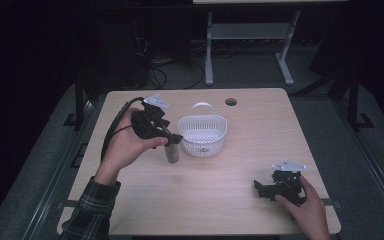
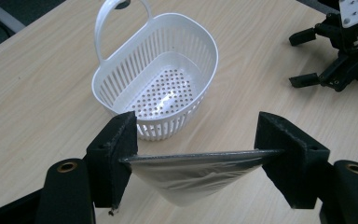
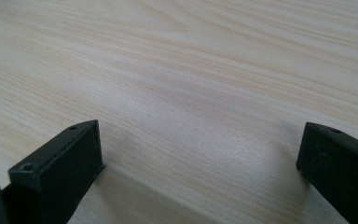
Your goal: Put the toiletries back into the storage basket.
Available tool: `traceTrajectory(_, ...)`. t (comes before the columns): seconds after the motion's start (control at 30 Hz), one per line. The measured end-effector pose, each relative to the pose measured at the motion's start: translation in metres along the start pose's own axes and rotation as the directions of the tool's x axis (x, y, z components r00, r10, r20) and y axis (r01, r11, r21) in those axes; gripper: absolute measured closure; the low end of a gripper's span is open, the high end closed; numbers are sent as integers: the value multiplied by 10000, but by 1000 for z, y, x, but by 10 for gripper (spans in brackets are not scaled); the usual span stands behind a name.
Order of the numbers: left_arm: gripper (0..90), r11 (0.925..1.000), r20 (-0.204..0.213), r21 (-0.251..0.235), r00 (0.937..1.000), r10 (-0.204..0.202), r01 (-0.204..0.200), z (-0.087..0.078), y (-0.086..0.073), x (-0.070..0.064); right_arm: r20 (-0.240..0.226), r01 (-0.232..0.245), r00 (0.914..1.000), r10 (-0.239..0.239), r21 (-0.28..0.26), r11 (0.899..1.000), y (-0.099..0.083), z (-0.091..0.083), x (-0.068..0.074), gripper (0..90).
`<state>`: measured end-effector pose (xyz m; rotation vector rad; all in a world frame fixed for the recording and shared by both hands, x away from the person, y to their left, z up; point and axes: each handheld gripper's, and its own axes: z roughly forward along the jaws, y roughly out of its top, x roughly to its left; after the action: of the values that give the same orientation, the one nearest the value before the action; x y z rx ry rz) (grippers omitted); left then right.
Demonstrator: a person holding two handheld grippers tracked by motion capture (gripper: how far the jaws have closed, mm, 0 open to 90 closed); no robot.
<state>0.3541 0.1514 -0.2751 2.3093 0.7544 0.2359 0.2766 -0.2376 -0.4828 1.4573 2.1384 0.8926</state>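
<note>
Black foam pads (image 2: pixel 121 154) of the left gripper (image 2: pixel 200 158) pinch a small pouch (image 2: pixel 191 179) by its flat sealed top edge, one pad at each end of the seam. Silvery-grey film, body hanging below the seam and narrowing toward the bottom; contents cannot be read. Grip at the seam looks deliberate: that edge is stiff and thin, while the belly would likely crumple or slip.

From the high view the same gripper (image 1: pixel 172 140) sits a little left of the table's middle, the pouch (image 1: pixel 171 153) dangling under it, its lower end at or just above the wood; contact not clear. Hand (image 1: pixel 126 145) wraps the grip from the left, cable (image 1: pixel 111 132) looping back toward the far-left corner.

White slatted basket (image 1: pixel 202 134), upright handle on its far side, stands just beside the pouch, toward the far edge and slightly right. The left gripper view shows its perforated floor (image 2: pixel 165 95) bare. Likely destination: pouch held beside the rim, short lift and carry needed to clear the wall.

Right gripper (image 1: pixel 261 189) rests low near the table's (image 1: pixel 260 130) near-right corner, well apart from basket and pouch, hand (image 1: pixel 307 207) behind it. Its pads (image 3: pixel 63 161) stand wide apart, nothing between them but bare wood grain. Reads as parked out of the way, leaving the left side room.

Risk, as a guess: the limp pouch could catch on the basket rim if carried too low.
</note>
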Motion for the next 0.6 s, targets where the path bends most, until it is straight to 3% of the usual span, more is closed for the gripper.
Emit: traceTrajectory(0.6, 298, 9999, 34, -122, 10000, 2, -1, -1, 26, 8, 3, 7, 10000, -7, 3, 10000, 0, 0, 0, 0)
